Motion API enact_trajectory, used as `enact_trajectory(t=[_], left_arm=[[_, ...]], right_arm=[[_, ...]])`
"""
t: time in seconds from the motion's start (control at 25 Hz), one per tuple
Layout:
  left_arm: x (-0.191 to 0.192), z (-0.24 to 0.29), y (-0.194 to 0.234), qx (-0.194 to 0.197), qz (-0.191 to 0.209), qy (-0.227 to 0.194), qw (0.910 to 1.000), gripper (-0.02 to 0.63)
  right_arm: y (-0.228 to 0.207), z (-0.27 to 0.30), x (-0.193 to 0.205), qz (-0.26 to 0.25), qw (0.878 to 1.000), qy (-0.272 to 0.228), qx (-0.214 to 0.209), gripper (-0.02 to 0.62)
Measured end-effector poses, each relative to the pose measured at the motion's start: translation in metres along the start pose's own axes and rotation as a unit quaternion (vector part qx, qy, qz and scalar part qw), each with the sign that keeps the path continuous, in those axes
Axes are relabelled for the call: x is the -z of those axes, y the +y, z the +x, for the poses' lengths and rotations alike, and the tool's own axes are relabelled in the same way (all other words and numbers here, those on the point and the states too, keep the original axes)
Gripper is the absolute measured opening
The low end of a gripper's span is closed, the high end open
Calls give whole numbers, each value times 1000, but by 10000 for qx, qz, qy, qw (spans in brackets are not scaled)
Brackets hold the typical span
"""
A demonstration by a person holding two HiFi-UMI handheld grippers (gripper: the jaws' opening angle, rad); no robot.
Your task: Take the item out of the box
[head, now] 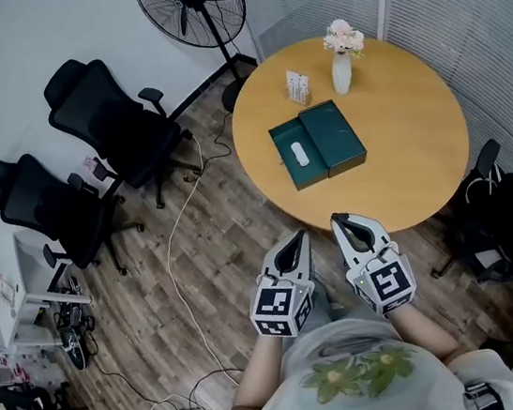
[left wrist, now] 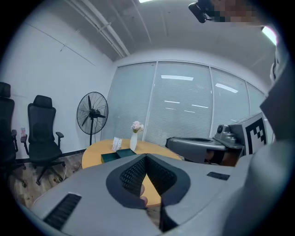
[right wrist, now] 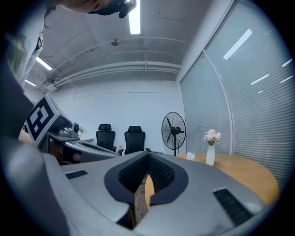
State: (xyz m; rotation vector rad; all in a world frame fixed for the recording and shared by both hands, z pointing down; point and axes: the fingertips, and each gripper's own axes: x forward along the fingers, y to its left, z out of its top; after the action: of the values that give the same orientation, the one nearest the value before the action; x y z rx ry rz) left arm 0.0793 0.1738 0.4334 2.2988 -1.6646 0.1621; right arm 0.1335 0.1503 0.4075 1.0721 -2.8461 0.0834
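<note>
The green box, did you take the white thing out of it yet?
Not yet. Done: the green box lies open on the round table. In hand: nothing; the left gripper and right gripper hover short of the table, jaws shut and empty. To do: reach in, grip the white item and lift it out.

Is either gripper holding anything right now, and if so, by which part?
Nothing is held. The left gripper and right gripper are both shut and empty, near the table edge. The white item lies in the open box.
</note>
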Motion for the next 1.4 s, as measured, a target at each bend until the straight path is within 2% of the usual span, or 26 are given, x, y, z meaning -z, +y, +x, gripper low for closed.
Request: enact_trajectory(t=[0.68, 0.76, 0.84, 0.96, 1.4], left_arm=[[-47, 70, 82, 215, -40, -31, 9998, 2], [-52, 75, 92, 248, -51, -47, 9997, 2], [-56, 80, 101, 275, -65, -75, 9996, 2], [-62, 90, 114, 313, -103, -109, 9994, 2], [-73, 122, 141, 476, -173, -140, 9986, 2]], right_arm=[[-45, 110, -37, -163, 9995, -11, 284, 6], [-47, 122, -41, -172, 9994, -22, 298, 57], [-51, 132, -43, -202, 9992, -25, 350, 60], [-57, 148, -45, -187, 9990, 6, 414, 147], [-73, 190, -42, -212, 9985, 206, 464, 178]])
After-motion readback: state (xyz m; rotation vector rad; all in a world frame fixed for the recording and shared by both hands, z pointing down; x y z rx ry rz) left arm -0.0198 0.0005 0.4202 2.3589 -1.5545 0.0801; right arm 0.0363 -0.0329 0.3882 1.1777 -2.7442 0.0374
